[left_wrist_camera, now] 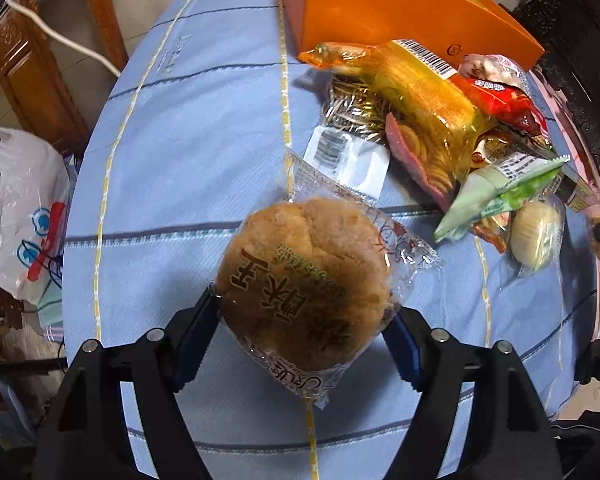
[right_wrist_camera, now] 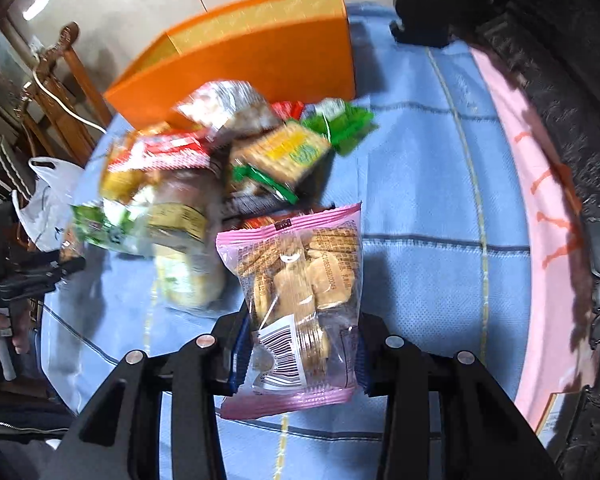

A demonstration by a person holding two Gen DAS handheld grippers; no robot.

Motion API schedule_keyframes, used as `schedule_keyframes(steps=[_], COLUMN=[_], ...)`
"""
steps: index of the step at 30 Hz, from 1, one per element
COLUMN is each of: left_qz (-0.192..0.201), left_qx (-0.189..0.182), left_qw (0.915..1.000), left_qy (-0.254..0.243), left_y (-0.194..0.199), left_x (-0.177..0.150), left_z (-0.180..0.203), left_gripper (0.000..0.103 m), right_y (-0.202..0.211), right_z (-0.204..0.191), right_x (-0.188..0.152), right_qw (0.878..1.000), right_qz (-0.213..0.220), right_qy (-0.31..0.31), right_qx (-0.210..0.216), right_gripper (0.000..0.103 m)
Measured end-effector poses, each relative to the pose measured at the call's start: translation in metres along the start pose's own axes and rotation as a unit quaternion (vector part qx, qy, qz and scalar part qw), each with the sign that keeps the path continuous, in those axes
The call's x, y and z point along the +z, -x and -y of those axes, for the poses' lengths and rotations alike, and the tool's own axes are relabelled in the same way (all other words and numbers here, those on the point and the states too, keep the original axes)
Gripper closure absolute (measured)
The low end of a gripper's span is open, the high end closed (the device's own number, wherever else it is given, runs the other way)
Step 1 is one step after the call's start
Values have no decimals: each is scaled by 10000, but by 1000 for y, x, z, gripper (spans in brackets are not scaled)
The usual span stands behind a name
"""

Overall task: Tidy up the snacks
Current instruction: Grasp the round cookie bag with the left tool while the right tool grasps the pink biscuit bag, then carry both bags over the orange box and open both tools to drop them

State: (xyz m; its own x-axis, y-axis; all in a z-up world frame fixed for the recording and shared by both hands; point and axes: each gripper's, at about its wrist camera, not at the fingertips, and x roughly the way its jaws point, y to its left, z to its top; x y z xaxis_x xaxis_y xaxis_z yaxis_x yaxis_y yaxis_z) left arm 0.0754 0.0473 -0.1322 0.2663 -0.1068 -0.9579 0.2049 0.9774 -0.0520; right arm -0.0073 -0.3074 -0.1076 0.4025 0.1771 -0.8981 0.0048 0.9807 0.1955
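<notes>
Left gripper (left_wrist_camera: 304, 324): clamps wrapped round pastry (left_wrist_camera: 306, 280)
Right gripper (right_wrist_camera: 300, 344): pinches pink-edged biscuit bag (right_wrist_camera: 300, 300)
Orange box (left_wrist_camera: 400, 4): twelve o'clock from the pastry

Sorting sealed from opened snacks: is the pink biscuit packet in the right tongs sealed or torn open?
Sealed, as far as shows: the pink biscuit packet has both crimped ends intact, biscuits inside, gripped by the right tongs.

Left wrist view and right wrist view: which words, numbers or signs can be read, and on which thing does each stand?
"王": one large brown character on the clear wrapper of the round brown pastry; its neighbours I cannot read surely.
Barcode digits on the yellow clear packet: too small.
Printed code and barcode on the pink-edged clear biscuit packet: too blurred.
</notes>
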Motion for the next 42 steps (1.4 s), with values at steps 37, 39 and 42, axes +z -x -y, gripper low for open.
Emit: schedule_keyframes(steps=[37, 39, 42], left_qz=[1294, 1179, 1042], left_qx=[-560, -555, -450], left_qw=[9900, 9914, 9935], left_qy=[-96, -67, -47], left_y=[56, 42, 25], left_x=[246, 258, 267], left_z=[68, 71, 74], left_gripper=[29, 29, 29], right_y=[-1, -14, -39], right_z=[-31, -33, -35], right_x=[231, 239, 252], right_qw=[9878, 9893, 9923], right_qz=[1526, 1433, 1226], right_qy=[77, 43, -8], right_qx=[289, 258, 198], right_gripper=[61, 61, 60])
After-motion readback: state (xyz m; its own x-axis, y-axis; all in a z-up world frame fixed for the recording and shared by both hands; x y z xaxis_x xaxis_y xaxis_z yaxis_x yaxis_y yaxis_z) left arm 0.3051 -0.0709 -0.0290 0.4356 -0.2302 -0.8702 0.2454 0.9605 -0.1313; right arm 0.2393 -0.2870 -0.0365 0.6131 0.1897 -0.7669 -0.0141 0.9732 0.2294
